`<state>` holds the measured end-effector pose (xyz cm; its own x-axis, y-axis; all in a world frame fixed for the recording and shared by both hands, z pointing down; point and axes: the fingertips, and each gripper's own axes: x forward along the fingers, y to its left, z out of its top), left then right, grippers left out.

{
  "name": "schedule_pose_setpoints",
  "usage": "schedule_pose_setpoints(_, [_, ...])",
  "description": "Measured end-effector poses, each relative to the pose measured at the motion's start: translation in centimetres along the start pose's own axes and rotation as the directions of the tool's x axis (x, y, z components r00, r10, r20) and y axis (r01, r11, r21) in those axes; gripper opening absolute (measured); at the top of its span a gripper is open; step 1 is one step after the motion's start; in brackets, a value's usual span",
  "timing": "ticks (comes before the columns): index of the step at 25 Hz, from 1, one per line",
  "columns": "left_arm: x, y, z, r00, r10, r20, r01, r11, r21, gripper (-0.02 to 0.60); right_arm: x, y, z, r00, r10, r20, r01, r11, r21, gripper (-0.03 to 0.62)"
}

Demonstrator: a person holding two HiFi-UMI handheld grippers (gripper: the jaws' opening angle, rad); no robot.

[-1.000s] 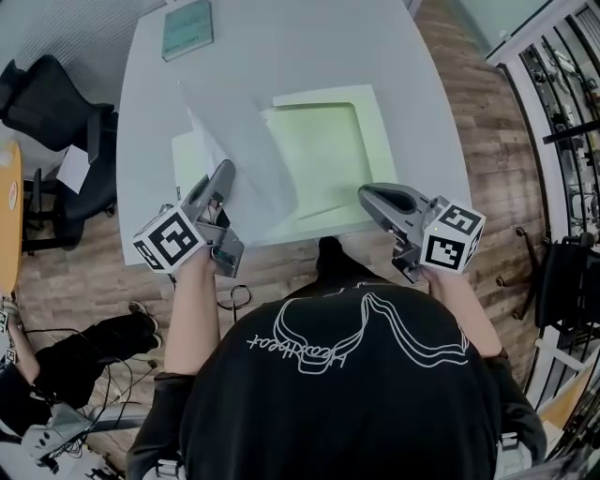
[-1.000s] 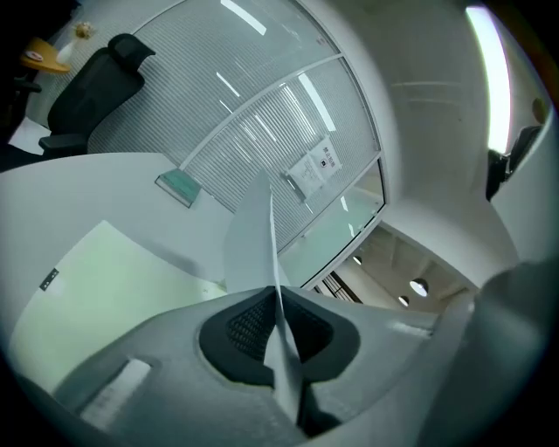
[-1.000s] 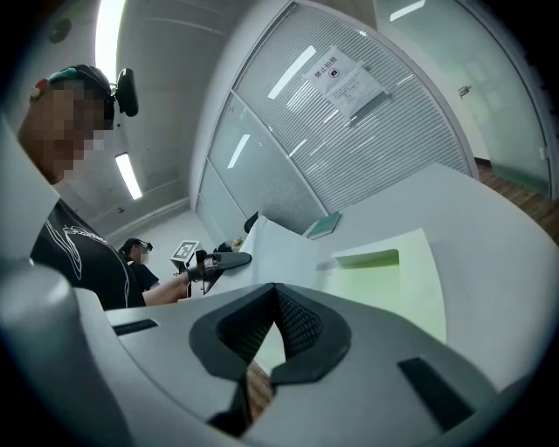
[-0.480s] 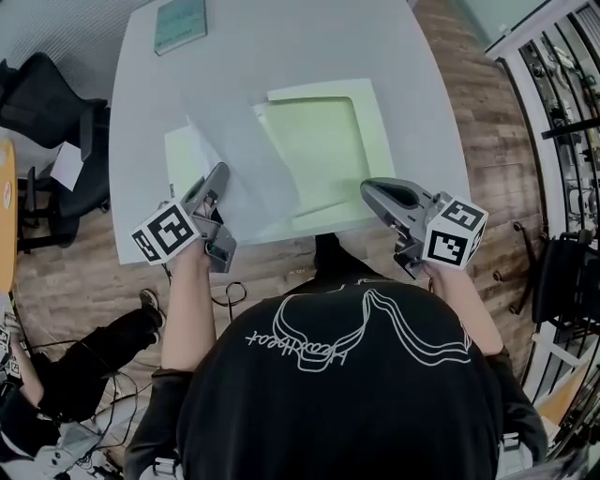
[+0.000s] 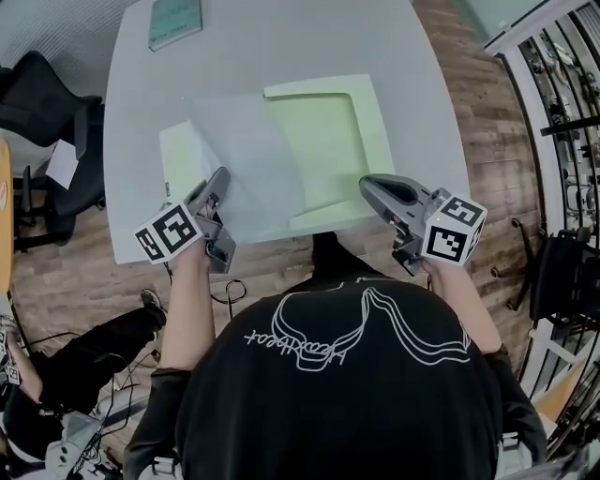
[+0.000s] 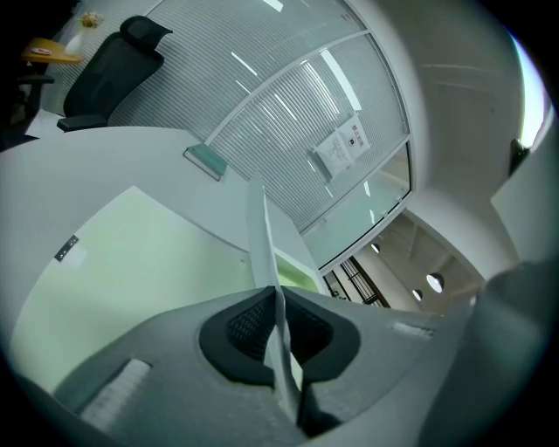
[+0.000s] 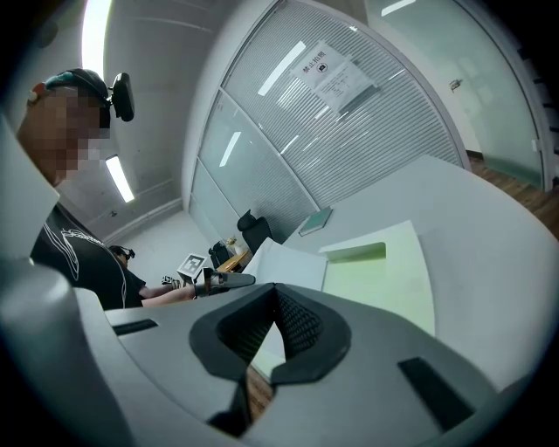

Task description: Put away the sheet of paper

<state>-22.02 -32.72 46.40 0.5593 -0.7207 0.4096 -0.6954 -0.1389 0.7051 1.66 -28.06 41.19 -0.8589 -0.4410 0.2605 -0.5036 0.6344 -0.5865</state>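
Observation:
A white sheet of paper (image 5: 248,164) hangs tilted over the left half of an open pale green folder (image 5: 328,141) on the grey table (image 5: 281,47). My left gripper (image 5: 220,178) is shut on the sheet's near left corner. In the left gripper view the sheet (image 6: 260,236) runs edge-on between the pads of the left gripper (image 6: 272,292), above the folder's green leaf (image 6: 131,253). My right gripper (image 5: 368,185) hovers at the folder's near right corner, shut, holding nothing. The right gripper view shows the right gripper (image 7: 275,292) with its pads together, and the folder (image 7: 376,279) and sheet (image 7: 284,262) beyond.
A teal book (image 5: 174,21) lies at the table's far left edge. A black office chair (image 5: 37,94) stands left of the table. Another person sits low at the left (image 5: 84,361), with cables on the floor. A metal rack (image 5: 562,103) stands at the right.
The sheet has come down from a steep upright tilt to lie flatter over the folder's left half. My left gripper has barely shifted and stays shut on it. The right gripper stayed put.

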Motion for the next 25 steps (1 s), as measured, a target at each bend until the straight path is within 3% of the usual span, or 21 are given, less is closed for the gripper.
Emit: schedule_pose_setpoints(25, [1.8, 0.6, -3.3, 0.996, 0.021, -0.084, -0.022, 1.0, -0.011, 0.011, -0.2, -0.8, -0.7, 1.0, -0.002, 0.01, 0.001, 0.999, 0.042, 0.01])
